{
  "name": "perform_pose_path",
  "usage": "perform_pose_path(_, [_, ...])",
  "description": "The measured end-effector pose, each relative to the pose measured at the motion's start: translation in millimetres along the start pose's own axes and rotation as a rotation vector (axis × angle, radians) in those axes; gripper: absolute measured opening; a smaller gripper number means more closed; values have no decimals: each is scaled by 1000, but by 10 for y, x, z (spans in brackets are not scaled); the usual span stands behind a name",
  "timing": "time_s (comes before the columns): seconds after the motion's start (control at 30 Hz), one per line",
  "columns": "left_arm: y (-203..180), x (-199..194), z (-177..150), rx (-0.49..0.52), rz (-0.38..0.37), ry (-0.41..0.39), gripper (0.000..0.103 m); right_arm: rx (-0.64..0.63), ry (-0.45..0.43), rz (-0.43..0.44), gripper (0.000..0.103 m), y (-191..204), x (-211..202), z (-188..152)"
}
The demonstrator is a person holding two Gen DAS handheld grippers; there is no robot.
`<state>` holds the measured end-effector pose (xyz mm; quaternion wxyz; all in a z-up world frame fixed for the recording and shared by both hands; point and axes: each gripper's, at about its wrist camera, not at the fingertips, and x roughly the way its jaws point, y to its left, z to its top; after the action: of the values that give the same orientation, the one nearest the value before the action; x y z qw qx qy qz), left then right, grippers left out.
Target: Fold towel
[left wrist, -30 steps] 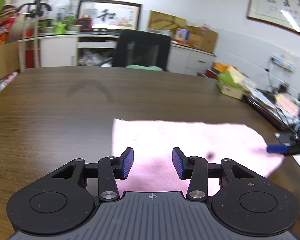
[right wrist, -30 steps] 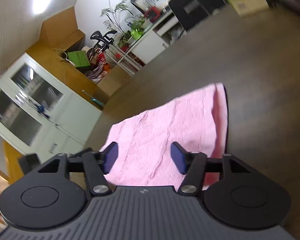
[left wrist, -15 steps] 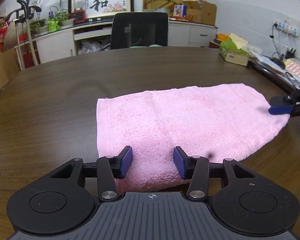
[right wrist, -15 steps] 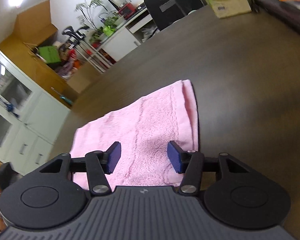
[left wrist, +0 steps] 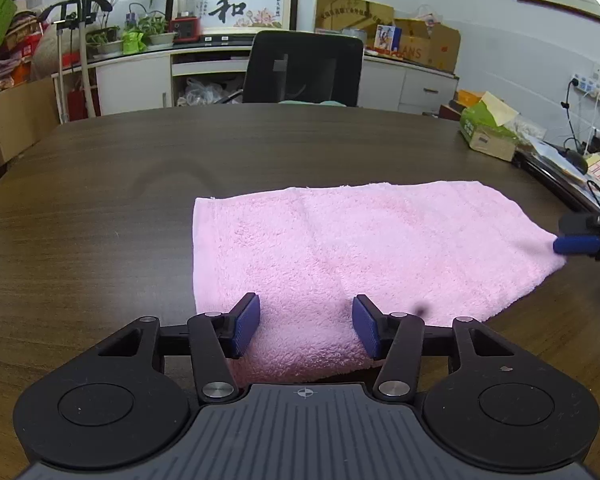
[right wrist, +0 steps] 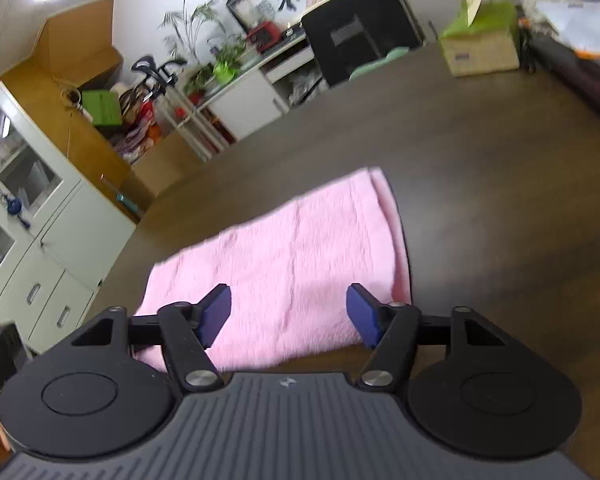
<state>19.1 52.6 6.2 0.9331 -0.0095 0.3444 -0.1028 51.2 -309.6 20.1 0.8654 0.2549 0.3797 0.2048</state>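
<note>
We're over the table [left wrist: 100, 208], dark wood, filling both views. On it lies the towel [left wrist: 340, 248], pink and already doubled over, flat at the centre; in the right wrist view its doubled edge runs along the towel's three o'clock side [right wrist: 384, 232].

At twelve o'clock behind the table stands the chair [left wrist: 304, 68], black. At two o'clock on the table we see the green box [left wrist: 486, 128], its flap up and a pale sheet poking out of the top. Behind the chair, at one o'clock, the carton [left wrist: 432, 46] sits on the counter; what is in it we can't tell.

Now the left gripper [left wrist: 306, 330]: it's at six o'clock over the towel's near edge, jaws apart and just been widening, the cloth lying below the gap, pads not pressing it. The right gripper [right wrist: 288, 316] hangs over the towel's other end, jaws parted wider after just opening, nothing pinched. From the left view its blue tip shows at three o'clock [left wrist: 578, 245], right at the towel's corner.
</note>
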Motion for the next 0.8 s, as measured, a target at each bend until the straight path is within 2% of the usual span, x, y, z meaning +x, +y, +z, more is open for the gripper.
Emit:
perform_pose_path(0.17, [50,-5,8,-22,-9,5,56,36,3,7,58,-76,-3,6])
perform_pose_path(0.27, [117,-39,22,-54,10,-3,67,70,-6,18,58,-130,-18,-2])
perform_pose_path(0.37, [293,-99,55,-126,20,-22,67,129,-27,41,64,-220,-77,-3])
perform_pose_path(0.5, [612,-246,113,-257,0,-59,67,138,-84,101,67,-170,-217,-18])
perform_pose_path(0.57, [703,-311,138,-287,14,-78,67,79,-97,76,67,-27,-229,-22])
perform_pose_path(0.63, [747,-361,157,-295,52,-100,67,-28,-93,13,67,244,-185,-37])
perform_pose_path(0.7, [780,-403,173,-296,105,-122,67,-200,-77,-45,67,658,-49,-102])
perform_pose_path(0.8, [823,-435,189,-298,168,-139,67,-458,-35,-61,67,1285,208,-296])
